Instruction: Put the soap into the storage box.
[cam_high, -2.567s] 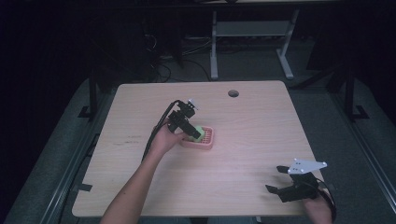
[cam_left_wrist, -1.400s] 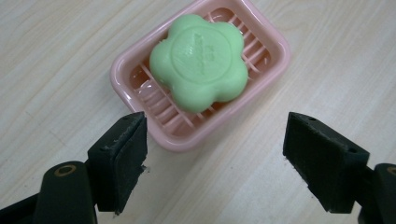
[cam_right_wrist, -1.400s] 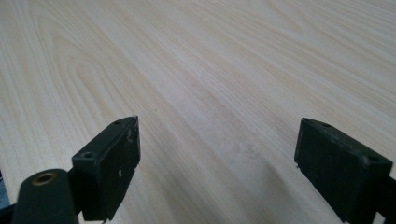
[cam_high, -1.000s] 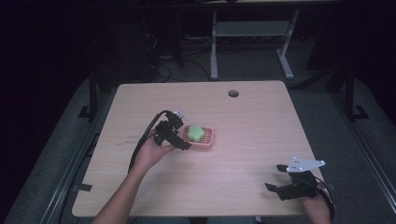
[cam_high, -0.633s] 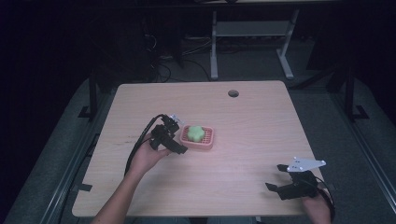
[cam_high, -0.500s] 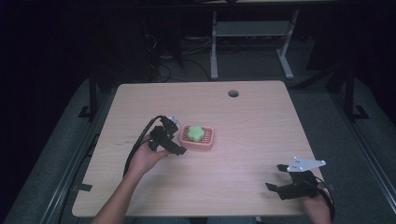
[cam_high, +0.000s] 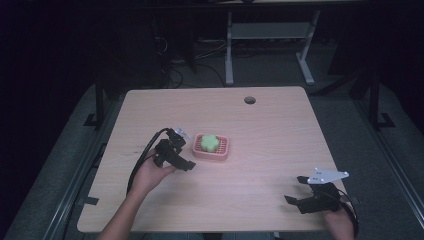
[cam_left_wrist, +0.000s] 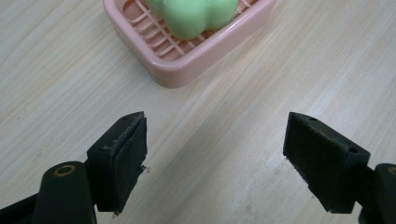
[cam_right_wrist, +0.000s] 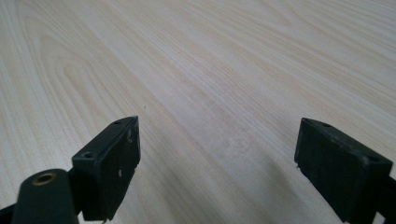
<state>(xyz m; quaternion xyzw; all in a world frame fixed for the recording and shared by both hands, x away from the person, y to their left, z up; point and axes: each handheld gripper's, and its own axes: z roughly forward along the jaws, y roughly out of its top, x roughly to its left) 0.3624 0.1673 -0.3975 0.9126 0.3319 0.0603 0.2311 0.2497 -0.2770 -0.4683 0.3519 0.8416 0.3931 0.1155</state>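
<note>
Evidently released, the left hand-held gripper (cam_left_wrist: 215, 163) stood spread and empty, with the green soap (cam_high: 209, 143) resting in its pink dish (cam_high: 222, 153) at its one o'clock; the right hand-held gripper (cam_high: 306, 199) idled spread at the bench's (cam_high: 260, 125) five o'clock corner, presumably parked clear.

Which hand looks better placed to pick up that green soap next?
Probably the left: the left gripper sits open right beside the pink dish holding the green soap, while the right gripper is far off.
</note>
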